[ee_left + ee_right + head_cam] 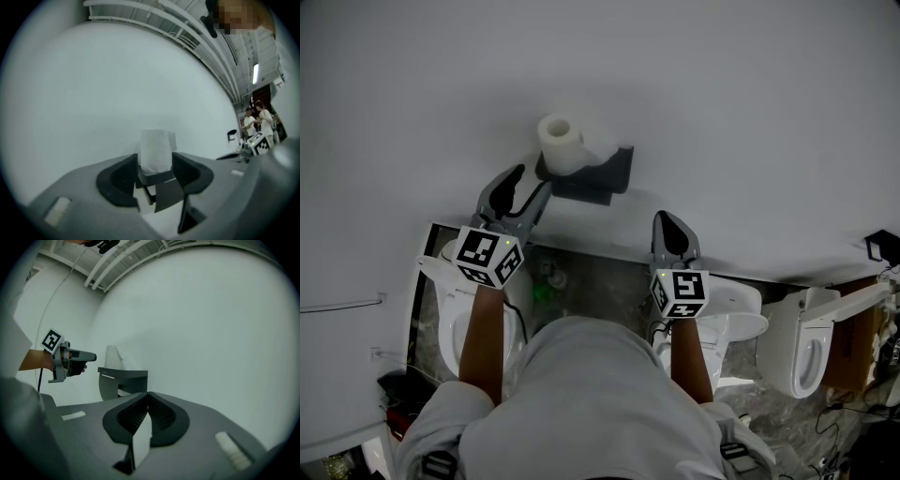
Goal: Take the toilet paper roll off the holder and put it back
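A white toilet paper roll point(560, 145) stands upright on a grey wall holder point(602, 178). My left gripper point(532, 178) is just below and left of it, jaws apart and aimed at it. In the left gripper view the roll point(154, 152) shows in the gap between the two jaws, above the holder point(161, 180), and I see no pad pressing on it. My right gripper point(673, 225) hangs lower and to the right, clear of the holder, with its jaws together and nothing in them. The right gripper view shows the roll point(112, 357), the holder point(124, 380) and the left gripper point(89, 357) beside them.
The wall is plain white all round the holder. Below it stand white toilets point(806, 347), one also at the left point(450, 314). A small black bracket point(881, 246) sits on the wall far right. People point(258, 119) stand in the distance in the left gripper view.
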